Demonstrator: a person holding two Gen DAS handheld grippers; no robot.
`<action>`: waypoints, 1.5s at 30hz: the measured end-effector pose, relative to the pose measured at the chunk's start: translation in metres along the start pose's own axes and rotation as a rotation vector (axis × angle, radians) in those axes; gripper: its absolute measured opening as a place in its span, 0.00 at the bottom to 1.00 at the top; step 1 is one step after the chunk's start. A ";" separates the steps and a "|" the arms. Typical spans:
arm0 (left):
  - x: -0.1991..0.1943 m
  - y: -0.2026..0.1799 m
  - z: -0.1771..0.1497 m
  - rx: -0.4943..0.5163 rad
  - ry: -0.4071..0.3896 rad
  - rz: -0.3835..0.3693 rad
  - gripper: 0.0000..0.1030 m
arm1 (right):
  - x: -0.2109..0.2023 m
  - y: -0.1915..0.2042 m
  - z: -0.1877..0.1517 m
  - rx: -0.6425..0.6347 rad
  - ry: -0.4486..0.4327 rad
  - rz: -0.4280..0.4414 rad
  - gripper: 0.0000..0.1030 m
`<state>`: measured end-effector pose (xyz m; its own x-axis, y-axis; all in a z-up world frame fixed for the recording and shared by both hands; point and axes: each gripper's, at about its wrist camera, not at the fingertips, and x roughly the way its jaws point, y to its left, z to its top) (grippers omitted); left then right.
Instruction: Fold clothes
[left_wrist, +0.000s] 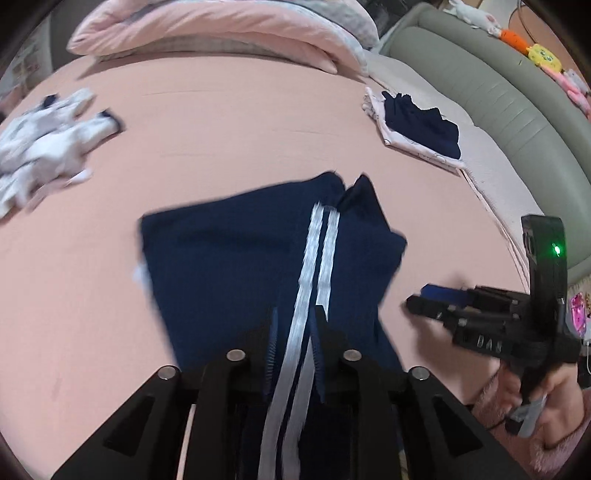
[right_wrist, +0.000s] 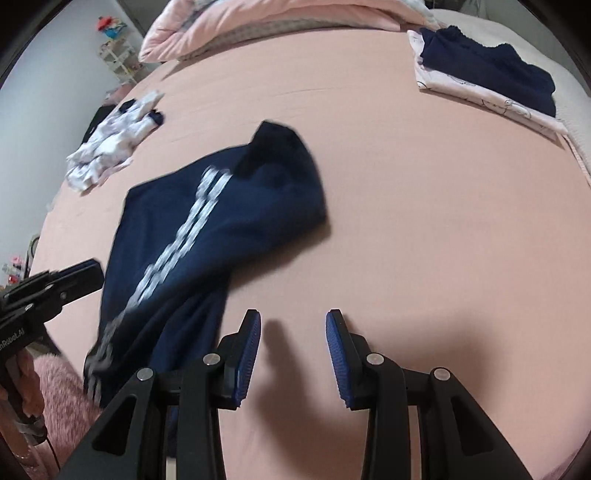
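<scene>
I am gripping the navy striped trousers (left_wrist: 258, 258) in the left gripper (left_wrist: 293, 343), jaws clenched on the fabric; they are lying blurred on the pink bed (left_wrist: 240, 129), their near end cut off. The right gripper (right_wrist: 293, 350) is hovering, jaws released.

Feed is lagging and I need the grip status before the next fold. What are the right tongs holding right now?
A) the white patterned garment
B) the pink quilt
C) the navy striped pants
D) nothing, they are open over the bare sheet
D: in the right wrist view the right tongs stand open with only the pink sheet between their blue pads, while the navy striped pants lie off to their left, pinched by the left tongs.
</scene>
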<state>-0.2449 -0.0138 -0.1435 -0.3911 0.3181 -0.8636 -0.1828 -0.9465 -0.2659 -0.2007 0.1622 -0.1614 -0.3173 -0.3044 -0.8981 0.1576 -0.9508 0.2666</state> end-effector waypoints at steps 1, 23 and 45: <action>0.008 0.000 0.007 0.011 0.007 0.003 0.17 | 0.004 -0.002 0.006 0.005 -0.001 0.001 0.35; 0.023 0.012 0.038 0.053 -0.077 -0.017 0.04 | 0.025 -0.011 0.047 0.012 -0.015 0.065 0.35; -0.011 0.129 0.009 -0.182 -0.126 0.058 0.04 | 0.053 0.045 0.109 -0.166 -0.053 0.010 0.35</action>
<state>-0.2726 -0.1393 -0.1644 -0.5082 0.2566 -0.8221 0.0044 -0.9538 -0.3004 -0.3127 0.0971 -0.1593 -0.3627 -0.3209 -0.8749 0.3122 -0.9264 0.2104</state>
